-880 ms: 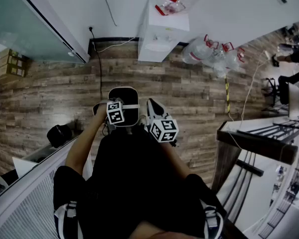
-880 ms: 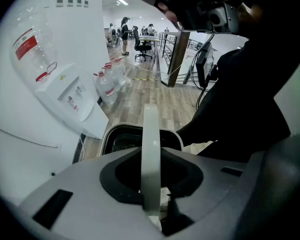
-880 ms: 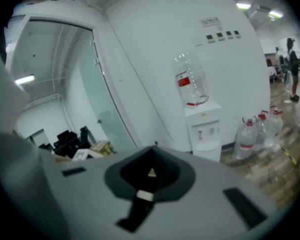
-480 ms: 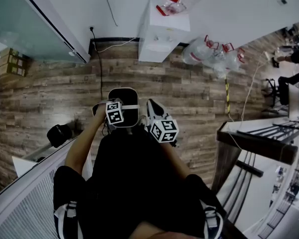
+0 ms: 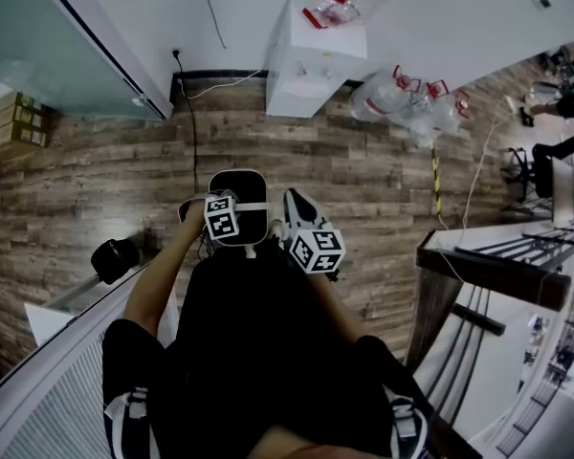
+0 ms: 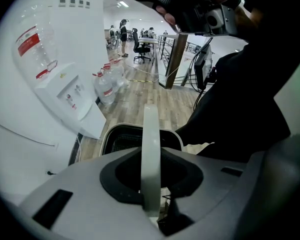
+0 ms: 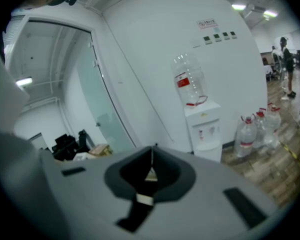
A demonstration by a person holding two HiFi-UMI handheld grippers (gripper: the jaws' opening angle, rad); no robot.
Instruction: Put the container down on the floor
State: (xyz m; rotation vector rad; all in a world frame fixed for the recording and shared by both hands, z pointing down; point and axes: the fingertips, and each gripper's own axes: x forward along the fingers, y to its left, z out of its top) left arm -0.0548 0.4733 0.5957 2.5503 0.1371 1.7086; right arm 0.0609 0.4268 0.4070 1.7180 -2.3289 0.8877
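Right now my left gripper [image 5: 222, 216] is clamped on the white handle [image 6: 151, 149] of the container [image 5: 237, 185], which hangs just in front of my legs above the plank floor [image 5: 96, 189] — not yet set down, by my reading. The right gripper [image 7: 150, 174] has its jaws together on nothing. I'd lower straight down, let the base meet the boards flat, and open only once the handle goes slack — a tilted landing could tip it.
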